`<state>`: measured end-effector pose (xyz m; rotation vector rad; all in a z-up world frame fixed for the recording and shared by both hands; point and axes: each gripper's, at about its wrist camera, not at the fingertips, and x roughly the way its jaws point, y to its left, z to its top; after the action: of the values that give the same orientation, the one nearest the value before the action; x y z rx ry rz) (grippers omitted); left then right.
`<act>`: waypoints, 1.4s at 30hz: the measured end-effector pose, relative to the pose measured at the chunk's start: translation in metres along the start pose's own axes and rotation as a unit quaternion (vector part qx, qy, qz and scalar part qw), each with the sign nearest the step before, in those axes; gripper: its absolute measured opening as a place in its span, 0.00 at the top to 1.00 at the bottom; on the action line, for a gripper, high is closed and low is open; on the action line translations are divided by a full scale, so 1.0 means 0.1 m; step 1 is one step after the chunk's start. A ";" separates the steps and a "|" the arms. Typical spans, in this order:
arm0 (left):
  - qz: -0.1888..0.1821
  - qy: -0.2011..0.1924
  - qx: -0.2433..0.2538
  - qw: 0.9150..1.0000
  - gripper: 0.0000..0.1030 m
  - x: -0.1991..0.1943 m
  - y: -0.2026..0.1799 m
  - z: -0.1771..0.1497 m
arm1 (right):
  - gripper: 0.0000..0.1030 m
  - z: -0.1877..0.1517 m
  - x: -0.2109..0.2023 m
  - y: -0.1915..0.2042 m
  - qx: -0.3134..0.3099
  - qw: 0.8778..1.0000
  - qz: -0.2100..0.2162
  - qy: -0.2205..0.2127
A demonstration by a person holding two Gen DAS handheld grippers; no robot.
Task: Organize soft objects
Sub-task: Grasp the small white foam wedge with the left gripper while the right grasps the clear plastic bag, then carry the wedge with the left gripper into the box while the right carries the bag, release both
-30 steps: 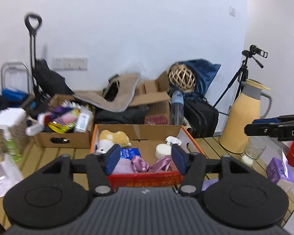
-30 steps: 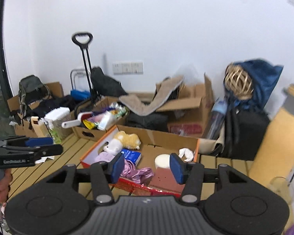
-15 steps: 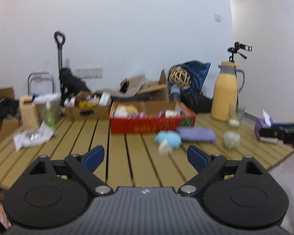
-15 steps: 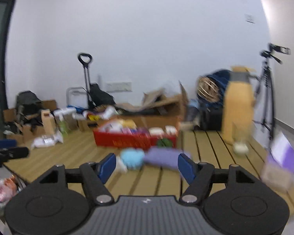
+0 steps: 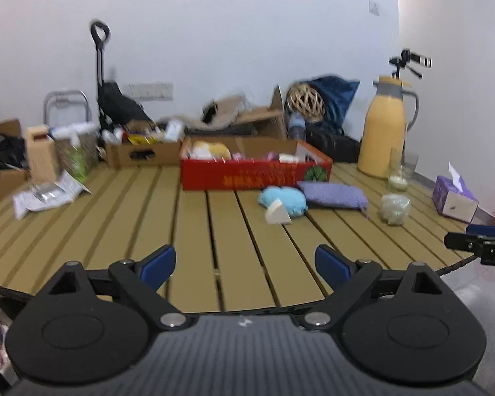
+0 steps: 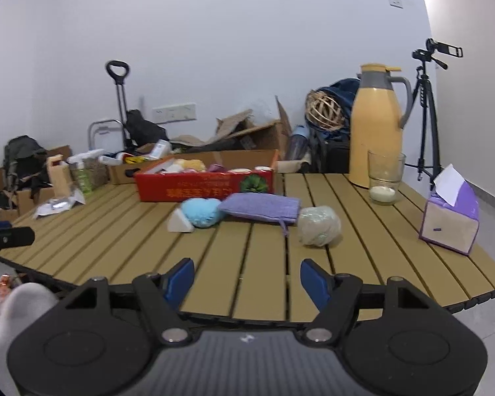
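A red cardboard box (image 5: 254,175) (image 6: 204,188) holding several soft items stands at the back of the slatted wooden table (image 5: 214,231). In front of it lie a light blue plush (image 5: 285,199) (image 6: 201,212), a white wedge sponge (image 5: 278,214) (image 6: 180,222), a purple pouch (image 5: 333,194) (image 6: 260,207) and a pale green ball (image 5: 395,208) (image 6: 318,225). My left gripper (image 5: 246,264) is open and empty at the table's near edge. My right gripper (image 6: 247,279) is open and empty at the near edge too, and its tip shows in the left wrist view (image 5: 478,244).
A yellow thermos jug (image 6: 376,128) and a glass (image 6: 384,178) stand at the back right. A purple tissue box (image 6: 450,219) sits at the right edge. A brown box of clutter (image 5: 142,153) and paper packets (image 5: 46,194) are at the left.
Both grippers have pulled far back from over the red box to the table's near edge, and both have opened wider. The loose soft items on the table have come into view.
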<state>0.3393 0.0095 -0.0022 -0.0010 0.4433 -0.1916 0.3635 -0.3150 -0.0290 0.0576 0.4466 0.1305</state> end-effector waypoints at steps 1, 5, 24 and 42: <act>-0.006 0.007 0.004 1.000 0.14 0.13 -0.03 0.02 | 0.32 0.02 0.09 -0.05 0.003 1.000 -0.006 0.004; -0.018 0.020 0.009 1.000 0.29 0.77 -0.16 0.23 | 0.33 0.16 0.52 -0.26 0.019 0.999 -0.027 0.006; -0.039 0.071 -0.040 0.996 0.80 2.45 -0.30 0.43 | 0.70 0.41 2.00 -0.80 0.058 0.995 -0.068 0.050; -0.084 0.000 -0.042 0.996 0.80 1.76 0.20 1.23 | 0.76 0.95 1.51 -0.19 0.019 0.999 0.047 0.001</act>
<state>0.5516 -0.0088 0.0334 -0.1213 0.4507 -0.3381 0.5416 -0.3157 -0.0091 0.1154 0.4487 0.2142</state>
